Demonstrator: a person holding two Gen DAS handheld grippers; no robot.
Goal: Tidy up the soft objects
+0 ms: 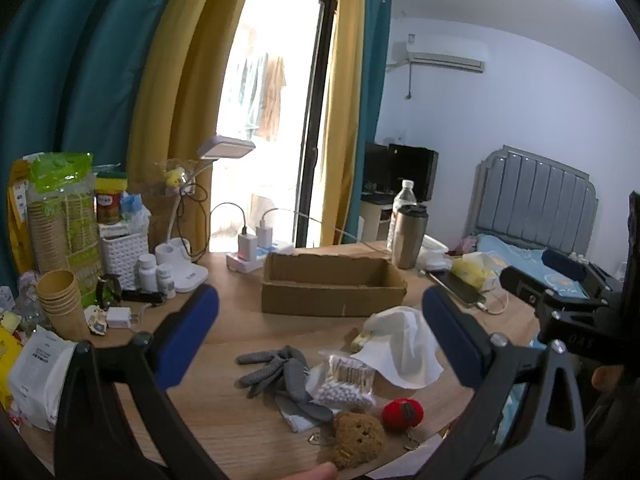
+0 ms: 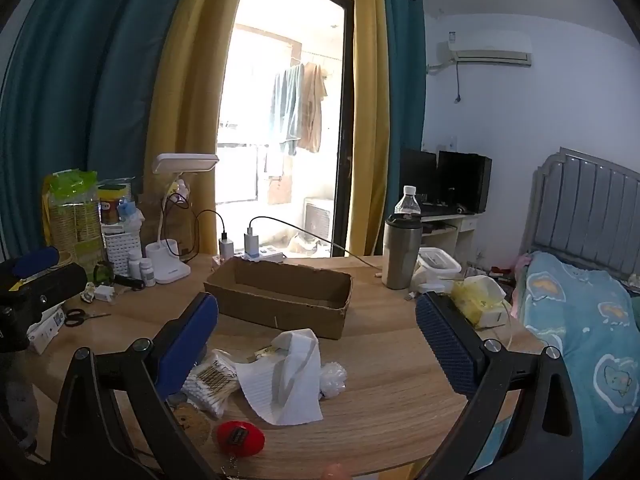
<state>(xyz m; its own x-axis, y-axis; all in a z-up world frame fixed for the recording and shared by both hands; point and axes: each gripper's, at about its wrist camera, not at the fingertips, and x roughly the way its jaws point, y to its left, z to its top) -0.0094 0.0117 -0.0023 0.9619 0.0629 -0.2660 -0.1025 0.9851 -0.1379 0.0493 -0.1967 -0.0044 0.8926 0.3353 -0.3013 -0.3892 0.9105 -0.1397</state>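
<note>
A: Left wrist view. The left gripper [image 1: 320, 320] has its jaws spread wide, holding nothing; blue ribbed pads [image 1: 188, 336]. Between them on the wooden table [image 1: 240, 428]: grey knit gloves [image 1: 280, 372], limp and pebbled; a clear bag of cotton swabs [image 1: 346, 380]; a crumpled white cloth [image 1: 404, 344]; a red plush ball [image 1: 402, 414]; a brown fuzzy round toy [image 1: 358, 436].

B: The box?

A: An open cardboard box [image 1: 332, 288] stands just behind the pile (corrugated, rough-torn rim).

B: Right wrist view?

A: The right gripper [image 2: 316, 328] is likewise wide apart, touching nothing; its pads show a dimpled texture. Below: the ribbed white cloth [image 2: 284, 384] lies beside the swabs [image 2: 208, 384], a white pompom [image 2: 332, 378] touches the cloth, and the red ball [image 2: 240, 438] is nearer the camera. The box [image 2: 280, 296] sits behind.
</note>
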